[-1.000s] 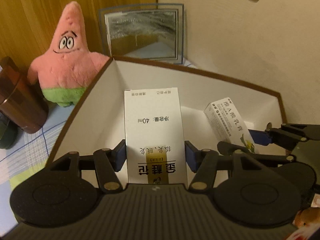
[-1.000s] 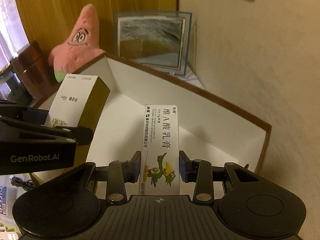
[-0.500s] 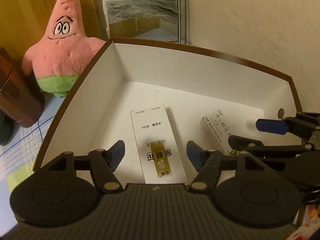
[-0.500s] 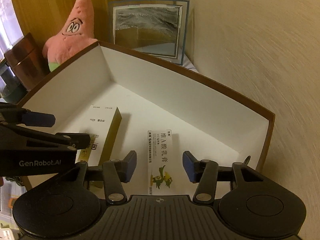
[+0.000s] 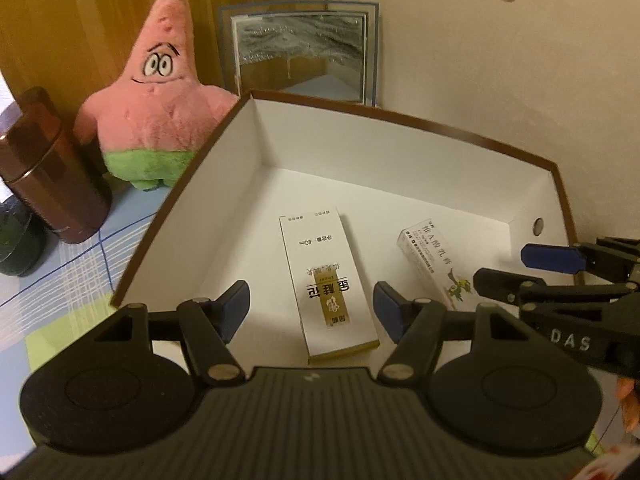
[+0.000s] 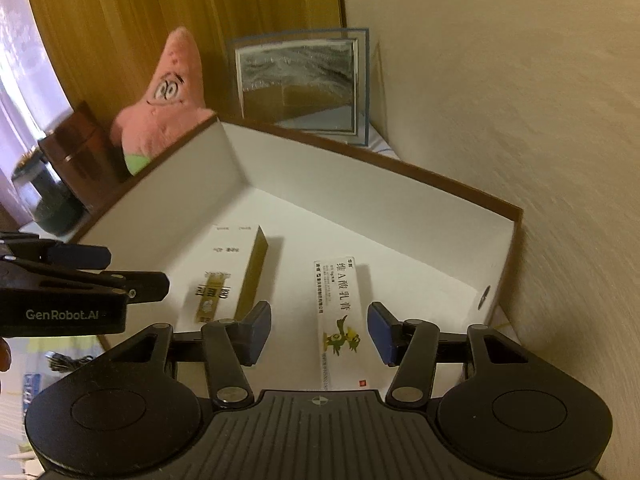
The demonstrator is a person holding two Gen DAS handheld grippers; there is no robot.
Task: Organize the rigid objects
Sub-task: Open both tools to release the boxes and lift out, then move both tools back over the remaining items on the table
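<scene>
A white and gold medicine box [image 5: 326,280] lies flat on the floor of a white storage box with a brown rim [image 5: 400,120]. A slimmer white ointment box with a green bird [image 5: 434,258] lies to its right. My left gripper [image 5: 311,312] is open above the near end of the gold box, apart from it. My right gripper [image 6: 319,334] is open above the ointment box [image 6: 340,312], apart from it. The gold box [image 6: 232,276] and the storage box wall [image 6: 360,184] also show in the right wrist view.
A pink starfish plush [image 5: 158,96] stands left of the storage box. A brown canister [image 5: 48,168] and a dark round object [image 5: 16,240] stand further left. A framed picture [image 5: 300,48] leans on the wall behind. The wall [image 6: 520,120] runs close on the right.
Both grippers opened and let go of their boxes, which now lie flat in the storage box. Both grippers have since lifted and drawn back a little.
</scene>
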